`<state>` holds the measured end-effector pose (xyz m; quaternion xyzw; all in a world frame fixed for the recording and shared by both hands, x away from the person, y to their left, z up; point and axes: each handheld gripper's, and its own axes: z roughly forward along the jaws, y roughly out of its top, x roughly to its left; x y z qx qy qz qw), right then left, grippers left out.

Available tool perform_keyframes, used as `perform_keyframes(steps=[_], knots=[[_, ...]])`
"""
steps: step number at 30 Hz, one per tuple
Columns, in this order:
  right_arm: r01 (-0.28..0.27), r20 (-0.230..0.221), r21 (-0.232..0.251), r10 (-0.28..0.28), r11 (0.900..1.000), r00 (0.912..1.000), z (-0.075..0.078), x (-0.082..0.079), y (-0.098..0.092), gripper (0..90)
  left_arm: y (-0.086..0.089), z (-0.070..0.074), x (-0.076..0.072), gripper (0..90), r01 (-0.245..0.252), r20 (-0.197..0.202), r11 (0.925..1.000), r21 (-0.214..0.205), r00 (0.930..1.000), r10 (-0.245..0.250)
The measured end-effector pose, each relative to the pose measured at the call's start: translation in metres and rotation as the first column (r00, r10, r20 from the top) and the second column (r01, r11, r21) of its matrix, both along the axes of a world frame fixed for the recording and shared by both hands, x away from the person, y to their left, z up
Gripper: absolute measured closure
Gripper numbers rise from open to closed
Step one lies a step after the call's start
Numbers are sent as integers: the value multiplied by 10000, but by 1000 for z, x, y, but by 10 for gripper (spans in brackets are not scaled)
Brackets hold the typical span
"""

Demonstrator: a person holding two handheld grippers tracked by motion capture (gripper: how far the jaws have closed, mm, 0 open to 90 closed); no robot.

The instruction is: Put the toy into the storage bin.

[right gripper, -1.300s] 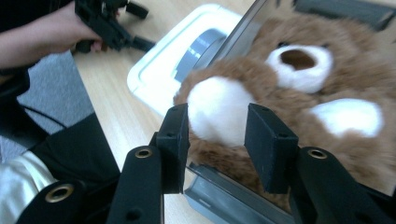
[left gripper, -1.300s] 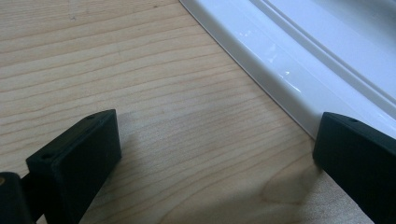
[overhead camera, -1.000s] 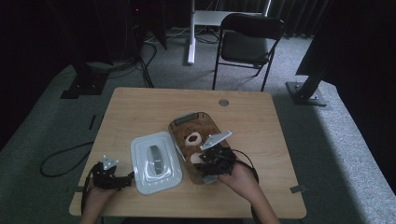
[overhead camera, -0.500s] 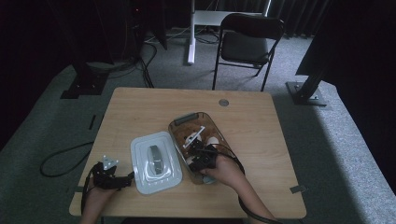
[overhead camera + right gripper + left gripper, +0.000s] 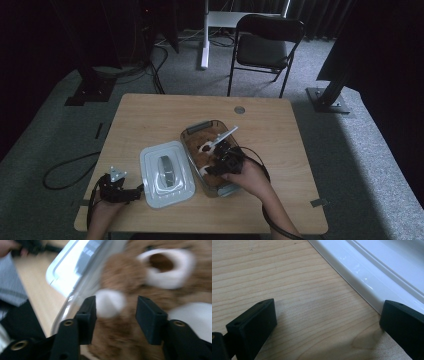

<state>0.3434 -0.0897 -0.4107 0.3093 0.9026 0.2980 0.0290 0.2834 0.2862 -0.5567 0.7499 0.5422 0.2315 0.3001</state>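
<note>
The right gripper's jaws stand partly spread and have just been opening; between them, in the right gripper view, sits a white paw of a brown teddy bear [image 5: 160,290], with a gap between the paw and each pad, so nothing is pinched. The bear's white muzzle lies above and to the right of the jaws, blurred. To the left runs the clear wall of a plastic container [image 5: 75,300], and beyond it a white lid [image 5: 67,267] on the wooden table [image 5: 37,300].

In the left gripper view the jaws are spread wide over bare table [image 5: 299,290] with nothing between them. The white lid's [image 5: 372,272] rim runs diagonally across the upper right, just beside the right-hand jaw; whether the two touch I cannot tell.

From the high view, the right gripper [image 5: 218,161] hangs over the clear container [image 5: 200,128] at the middle of the table [image 5: 150,115], pointing down at the teddy bear [image 5: 202,148] inside it. The white lid [image 5: 166,172] lies flat just left of the container. The left gripper [image 5: 136,191] rests at the table's near left edge, its tips at the lid's near corner. A folding chair [image 5: 267,42] stands beyond the table.
</note>
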Motion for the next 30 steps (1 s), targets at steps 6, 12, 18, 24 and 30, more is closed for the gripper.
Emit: perform_keyframes(steps=[6,12,18,24,30], knots=[[1064,516,1012,-1120,9892,9924,16,3,-34,423,0,0,0,16,5,-11,10000,6,10000,-5],[1513,1131,2018,-1765,9677,9778,23,3,-63,276,0,0,0,16,0,-7,10000,3,10000,0],[2674,2152,2399,-3197,9333,9228,19,5,-93,132,0,0,0,16,2,-4,10000,4,10000,-2],[3469,2904,2443,-4097,9055,8648,8,6,-109,126,0,0,0,16,-3,2,10000,2,10000,3],[4282,2666,2477,-4861,8691,8323,-13,12,-127,129,0,0,0,16,11,-13,10000,12,10000,-11]])
